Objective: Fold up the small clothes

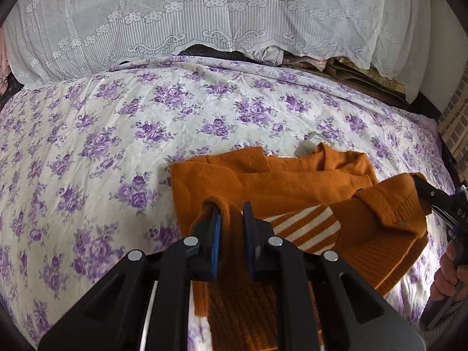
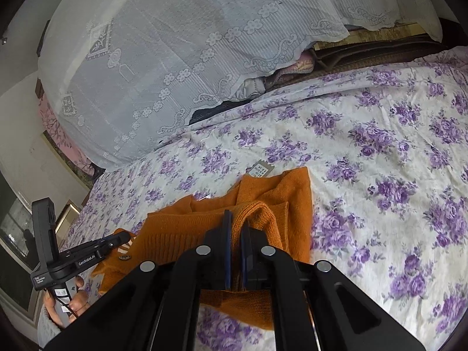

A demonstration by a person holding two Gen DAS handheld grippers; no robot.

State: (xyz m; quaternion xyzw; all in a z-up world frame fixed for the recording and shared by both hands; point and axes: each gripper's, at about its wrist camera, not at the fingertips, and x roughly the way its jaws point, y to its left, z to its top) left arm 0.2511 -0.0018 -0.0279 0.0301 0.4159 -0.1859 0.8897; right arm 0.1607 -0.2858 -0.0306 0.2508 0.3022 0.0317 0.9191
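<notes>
We find the orange sweater (image 1: pixel 292 181) lying partly folded on the bed (image 1: pixel 117 134), over its purple floral sheet. The left hand-held gripper (image 1: pixel 231 219) is clamped on a knit edge near the striped sleeve (image 1: pixel 304 228). The right hand-held gripper (image 2: pixel 236 228) pinches a raised fold of the same sweater. A tag (image 2: pixel 260 171) shows at its collar.

White bedsheet (image 1: pixel 117 134) with purple flowers under and ahead of both grippers, white lace cover (image 1: pixel 204 8) draped over a pile at the far side, folded fabrics (image 2: pixel 295 70) under its edge, framed picture (image 2: pixel 68 213) far left of right gripper
</notes>
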